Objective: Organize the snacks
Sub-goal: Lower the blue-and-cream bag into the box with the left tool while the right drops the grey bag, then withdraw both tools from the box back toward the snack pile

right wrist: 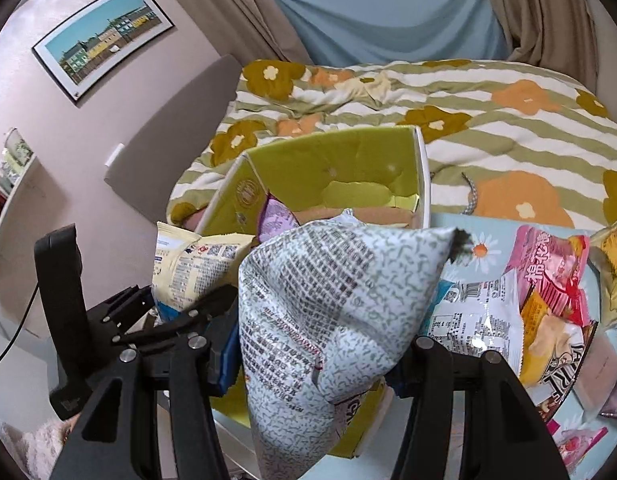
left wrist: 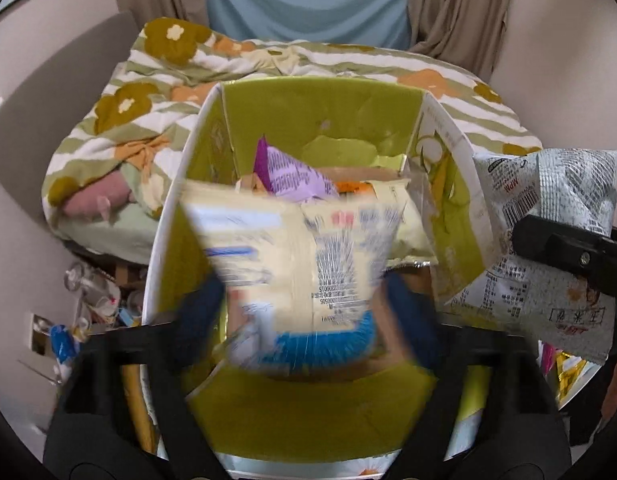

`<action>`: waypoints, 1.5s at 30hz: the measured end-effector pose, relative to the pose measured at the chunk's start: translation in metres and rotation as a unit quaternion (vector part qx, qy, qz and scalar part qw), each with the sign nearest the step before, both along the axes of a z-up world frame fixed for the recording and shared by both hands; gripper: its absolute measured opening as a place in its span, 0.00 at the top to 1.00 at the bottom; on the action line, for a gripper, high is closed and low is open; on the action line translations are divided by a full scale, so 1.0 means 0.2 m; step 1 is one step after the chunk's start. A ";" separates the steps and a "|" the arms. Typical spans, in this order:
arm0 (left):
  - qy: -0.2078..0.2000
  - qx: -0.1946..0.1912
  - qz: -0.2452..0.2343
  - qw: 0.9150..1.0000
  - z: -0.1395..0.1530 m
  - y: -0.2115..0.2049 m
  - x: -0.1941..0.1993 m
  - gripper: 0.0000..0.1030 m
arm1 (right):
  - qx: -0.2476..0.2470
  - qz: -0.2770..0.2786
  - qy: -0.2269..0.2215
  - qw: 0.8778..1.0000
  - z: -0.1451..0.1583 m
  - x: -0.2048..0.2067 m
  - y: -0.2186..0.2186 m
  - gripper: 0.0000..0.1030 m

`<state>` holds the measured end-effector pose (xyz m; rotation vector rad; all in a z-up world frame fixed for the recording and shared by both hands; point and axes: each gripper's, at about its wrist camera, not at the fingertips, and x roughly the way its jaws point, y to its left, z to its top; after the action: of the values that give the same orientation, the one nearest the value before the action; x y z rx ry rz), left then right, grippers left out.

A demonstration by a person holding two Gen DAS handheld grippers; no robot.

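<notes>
Ahead of the hand-held gripper lies a bed with a striped floral duvet (right wrist: 448, 120); beyond it hang beige curtains (right wrist: 548, 8) around blue fabric (right wrist: 388, 20). A framed picture (right wrist: 104, 40) hangs up-left.

Motion blur smears the cream snack packet (left wrist: 304, 264) in the left wrist view, and its print cannot be read. The floor of the green-lined box (left wrist: 320, 120) is largely hidden beneath packets. In the right wrist view, the box's near wall is covered by the grey-patterned packet (right wrist: 332, 312), and the pink packets (right wrist: 548, 272) are cut off at the right edge.
</notes>
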<state>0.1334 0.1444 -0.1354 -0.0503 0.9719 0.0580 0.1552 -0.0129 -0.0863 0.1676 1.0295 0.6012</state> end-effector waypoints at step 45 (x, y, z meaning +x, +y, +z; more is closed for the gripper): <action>-0.023 -0.013 0.071 0.997 0.12 0.07 -0.26 0.00 | -0.009 0.056 -0.024 0.998 -0.06 0.02 0.15 0.01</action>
<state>0.0818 0.1578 -0.1112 -0.1447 0.9225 0.1744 0.1587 0.0169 -0.0981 0.0790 1.0031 0.6945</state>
